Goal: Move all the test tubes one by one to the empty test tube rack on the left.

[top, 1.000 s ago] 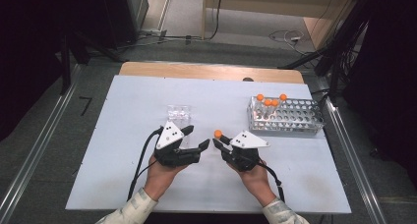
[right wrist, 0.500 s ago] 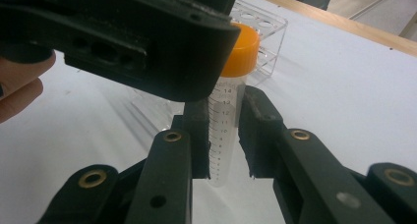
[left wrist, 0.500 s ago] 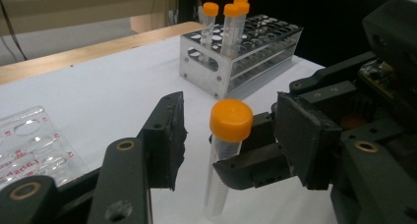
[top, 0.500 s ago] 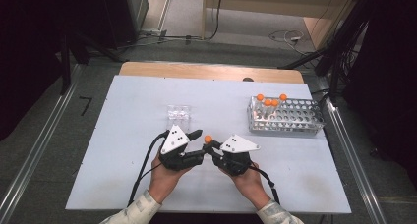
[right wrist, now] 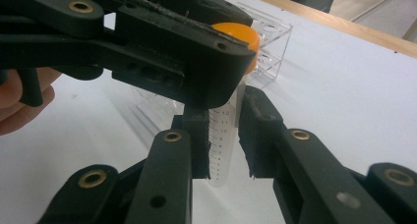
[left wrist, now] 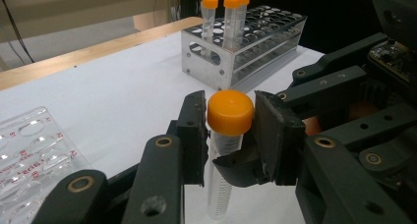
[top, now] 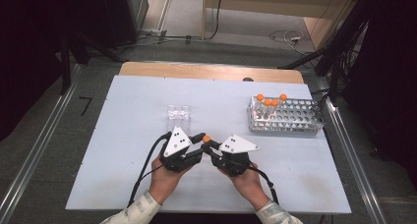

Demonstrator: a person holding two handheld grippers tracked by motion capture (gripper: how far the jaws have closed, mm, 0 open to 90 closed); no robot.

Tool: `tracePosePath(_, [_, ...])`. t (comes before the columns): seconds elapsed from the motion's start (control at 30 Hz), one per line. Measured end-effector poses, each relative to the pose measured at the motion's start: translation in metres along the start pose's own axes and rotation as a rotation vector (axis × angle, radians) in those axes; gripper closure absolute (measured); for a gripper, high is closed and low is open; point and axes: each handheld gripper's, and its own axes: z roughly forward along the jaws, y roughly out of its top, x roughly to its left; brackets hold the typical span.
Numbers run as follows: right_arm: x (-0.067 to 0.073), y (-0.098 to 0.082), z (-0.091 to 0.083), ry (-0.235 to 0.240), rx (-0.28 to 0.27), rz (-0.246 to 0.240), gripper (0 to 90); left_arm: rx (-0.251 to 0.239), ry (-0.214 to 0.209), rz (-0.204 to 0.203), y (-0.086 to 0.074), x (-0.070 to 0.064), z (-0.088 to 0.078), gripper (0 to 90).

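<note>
A clear graduated tube (right wrist: 222, 145) with an orange cap (top: 207, 138) stands upright between the two hand-held grippers, low over the white table's front middle. My right gripper (right wrist: 225, 116) is shut on the tube's body below the cap. My left gripper (left wrist: 230, 103) comes in from the left. Its jaws have just been closing, and both pads now press the sides of the orange cap (left wrist: 230, 113). In the high view the left gripper (top: 200, 137) and the right gripper (top: 209, 145) meet tip to tip.
A metal tube rack (top: 287, 117) at the right rear holds three orange-capped tubes (top: 269, 102). A clear plastic well plate (top: 178, 113) lies just beyond the grippers. The table (top: 123, 111) ends at a wooden strip at the far side.
The two grippers have drawn together at the front middle. The left jaws, wide before, have closed around the orange cap of the tube in the right gripper.
</note>
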Motion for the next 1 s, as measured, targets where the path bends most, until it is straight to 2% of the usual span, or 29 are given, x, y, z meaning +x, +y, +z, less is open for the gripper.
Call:
tracePosePath(0.4, [0.0, 0.0, 0.0, 0.007, 0.0, 0.012, 70.6, 0.0, -0.002, -0.014, 0.0, 0.001, 0.0, 70.2])
tracePosePath(0.47, [0.0, 0.0, 0.0, 0.008, -0.001, 0.011, 64.6, -0.007, -0.004, -0.02, 0.001, 0.002, -0.001, 70.3])
tracePosePath(0.63, [-0.001, 0.001, 0.0, 0.023, 0.003, 0.017, 36.1, -0.011, -0.002, -0.039, 0.002, 0.006, -0.004, 70.4])
tracePosePath(0.67, [-0.001, 0.001, 0.0, 0.023, 0.003, 0.017, 36.1, -0.013, -0.001, -0.04, 0.003, 0.007, -0.005, 70.4])
tracePosePath(0.73, [-0.003, 0.001, 0.001, 0.008, 0.009, 0.024, 26.8, -0.017, 0.0, -0.045, 0.003, 0.008, -0.006, 70.4])
tracePosePath(0.87, [-0.005, 0.001, 0.0, -0.008, 0.013, 0.036, 18.5, -0.027, 0.004, -0.054, 0.004, 0.01, -0.009, 70.4])
tracePosePath(1.0, [-0.008, 0.001, -0.002, -0.013, 0.013, 0.042, 16.7, -0.037, 0.011, -0.058, 0.006, 0.012, -0.013, 70.4])
